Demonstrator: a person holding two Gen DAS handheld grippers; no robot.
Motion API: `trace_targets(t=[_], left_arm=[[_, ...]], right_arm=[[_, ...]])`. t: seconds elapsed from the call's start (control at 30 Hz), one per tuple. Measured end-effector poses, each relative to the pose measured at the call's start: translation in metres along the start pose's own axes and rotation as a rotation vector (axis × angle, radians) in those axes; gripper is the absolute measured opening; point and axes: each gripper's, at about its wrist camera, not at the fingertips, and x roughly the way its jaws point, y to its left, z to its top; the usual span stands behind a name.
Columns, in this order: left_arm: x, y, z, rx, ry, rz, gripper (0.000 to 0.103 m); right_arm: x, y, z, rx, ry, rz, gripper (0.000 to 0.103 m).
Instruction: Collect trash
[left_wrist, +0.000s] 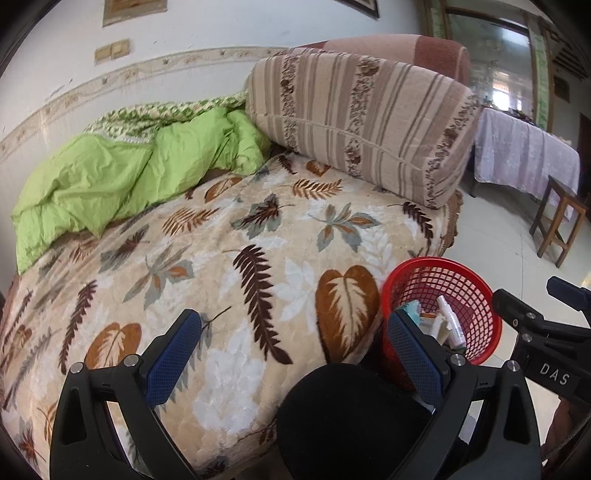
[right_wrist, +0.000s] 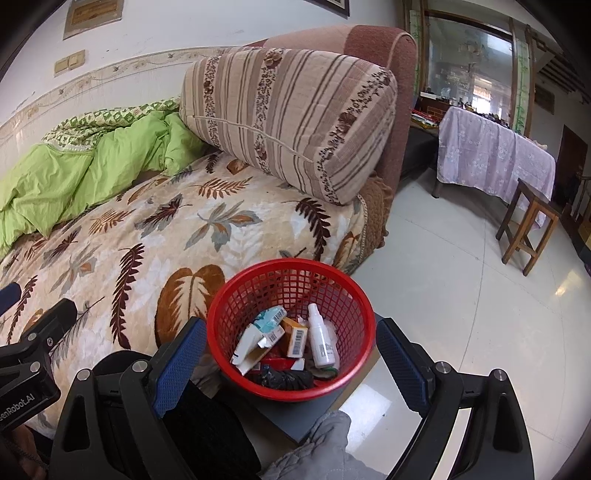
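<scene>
Leaf-print blanket (left_wrist: 229, 258) covers the bed before us, a striped cushion (left_wrist: 365, 125) at one o'clock. Our left gripper (left_wrist: 295, 354) hangs spread and empty over it. Our right gripper (right_wrist: 291, 362), also spread, flanks the red basket (right_wrist: 347, 295) holding cartons (right_wrist: 295, 336) and a white bottle (right_wrist: 320, 338).

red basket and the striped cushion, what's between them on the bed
Only bare leaf-print blanket lies between the red basket and the striped cushion, seen in the right wrist view.

Leaf-patterned bed (left_wrist: 229, 258), pale tiled floor (right_wrist: 461, 295)
</scene>
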Motion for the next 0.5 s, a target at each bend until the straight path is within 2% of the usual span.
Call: trace_targets(t=[0.07, 0.23, 0.3, 0.37, 0.5], left_arm=[[0.003, 0.017, -0.001, -0.036, 0.009, 0.023, 0.100], [0.013, 0.092, -0.010, -0.187, 0.042, 0.156, 0.100], [0.021, 0.128, -0.018, -0.248, 0.072, 0.218, 0.100], [0.032, 0.165, -0.027, -0.313, 0.119, 0.283, 0.100], [0.055, 0.251, -0.058, -0.509, 0.247, 0.398, 0.100]], right_arm=[[0.007, 0.010, 0.008, -0.028, 0.005, 0.030, 0.094], [0.030, 0.063, 0.035, -0.149, 0.011, 0.131, 0.094], [0.045, 0.101, 0.045, -0.215, 0.024, 0.183, 0.094], [0.063, 0.139, 0.052, -0.268, 0.073, 0.259, 0.094], [0.106, 0.233, 0.052, -0.385, 0.169, 0.348, 0.094]])
